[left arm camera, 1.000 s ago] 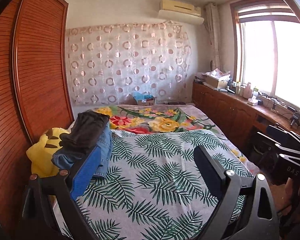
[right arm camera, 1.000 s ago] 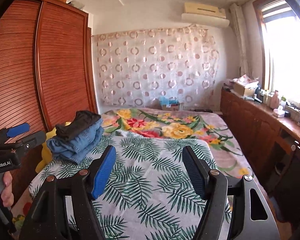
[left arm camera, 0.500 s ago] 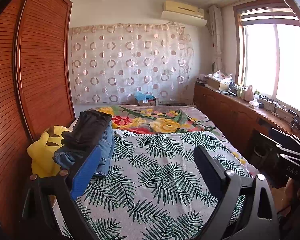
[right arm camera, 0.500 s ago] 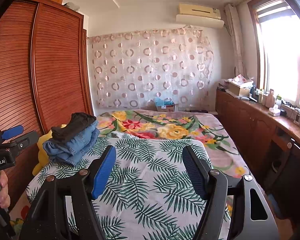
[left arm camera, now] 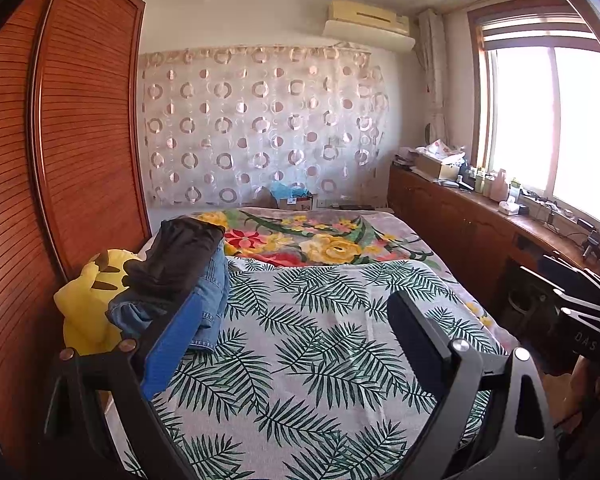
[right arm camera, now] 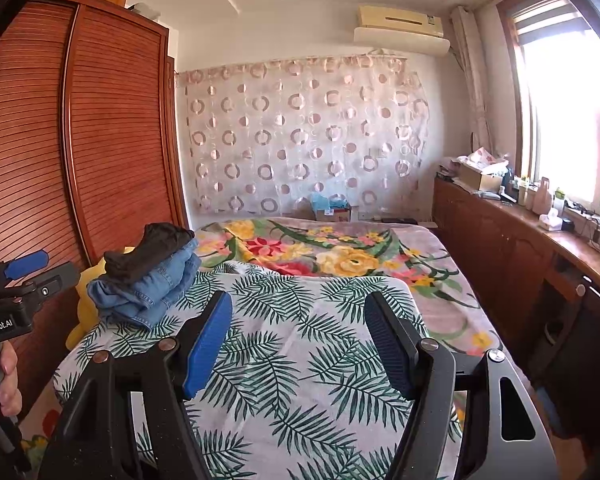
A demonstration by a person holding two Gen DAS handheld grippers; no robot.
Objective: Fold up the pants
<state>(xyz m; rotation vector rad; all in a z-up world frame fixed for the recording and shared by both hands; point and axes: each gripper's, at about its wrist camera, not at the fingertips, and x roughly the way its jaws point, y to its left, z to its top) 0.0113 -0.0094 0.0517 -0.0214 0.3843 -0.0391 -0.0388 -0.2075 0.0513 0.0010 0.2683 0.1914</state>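
Note:
A pile of pants lies at the bed's left edge: dark brown pants (left arm camera: 180,256) on top of blue jeans (left arm camera: 212,296). The same dark pants (right arm camera: 148,252) and jeans (right arm camera: 148,292) show in the right wrist view. My left gripper (left arm camera: 296,312) is open and empty, held above the leaf-print sheet (left arm camera: 320,352), right of the pile. My right gripper (right arm camera: 298,320) is open and empty, held above the sheet (right arm camera: 300,380). The left gripper's body (right arm camera: 8,300) shows at the left edge of the right wrist view.
A yellow plush toy (left arm camera: 88,300) lies by the pile against the wooden wardrobe (left arm camera: 72,140). A floral blanket (left arm camera: 320,240) covers the far bed. A wooden counter (left arm camera: 480,220) with clutter runs under the window at right. A black chair (left arm camera: 572,292) stands near the bed's right side.
Both views have tilted up slightly, so the bed sits a little lower in frame. Both grippers stay open and empty. The pile has not moved.

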